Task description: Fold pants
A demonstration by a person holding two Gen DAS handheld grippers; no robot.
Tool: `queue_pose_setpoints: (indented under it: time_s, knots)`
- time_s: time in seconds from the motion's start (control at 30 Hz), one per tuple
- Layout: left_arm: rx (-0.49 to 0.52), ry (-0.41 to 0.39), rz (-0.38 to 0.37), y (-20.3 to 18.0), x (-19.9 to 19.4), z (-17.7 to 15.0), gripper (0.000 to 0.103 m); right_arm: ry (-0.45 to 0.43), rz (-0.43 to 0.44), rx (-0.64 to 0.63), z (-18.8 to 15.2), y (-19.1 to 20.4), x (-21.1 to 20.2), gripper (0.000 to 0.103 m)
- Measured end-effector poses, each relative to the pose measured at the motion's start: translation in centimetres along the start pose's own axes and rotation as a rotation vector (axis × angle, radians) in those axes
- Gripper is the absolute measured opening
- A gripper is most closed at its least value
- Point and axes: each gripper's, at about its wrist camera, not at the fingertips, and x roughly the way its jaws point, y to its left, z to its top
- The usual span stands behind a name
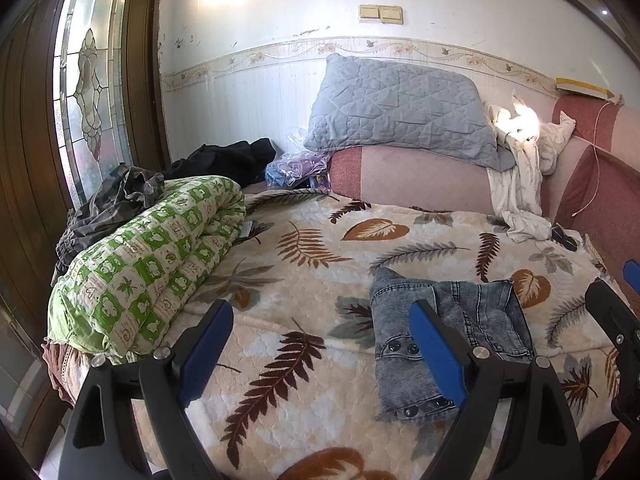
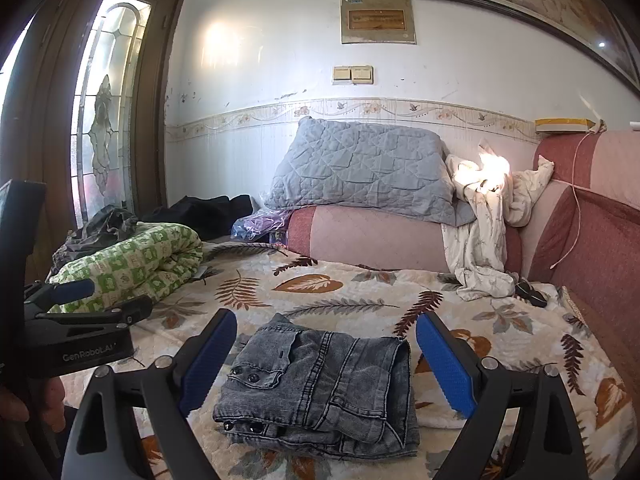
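Jeans (image 2: 320, 388) lay folded into a compact, squarish stack on the leaf-patterned blanket (image 2: 360, 292), near its front edge. The folding looked essentially done (at most a little squaring-up seemed left). The right gripper (image 2: 326, 364) hovered over the stack with jaws wide apart, pads clear of the denim; the left gripper (image 1: 322, 352) hung off to the stack's left, equally spread and empty. A rolled green quilt (image 1: 148, 264) sat well apart on the left, a grey pillow (image 2: 360, 168) and white cloth (image 2: 484, 248) against the sofa back; nothing crowded the jeans.
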Motion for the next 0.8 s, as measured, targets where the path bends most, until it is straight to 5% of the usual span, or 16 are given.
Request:
queue_pose_setpoints:
  time_s: [0.8]
  knots:
    - [-0.038,0.018,-0.003,1.9,0.8,-0.5,0.09,0.014,-0.007,-0.04,0.5,1.3,1.5,0.093]
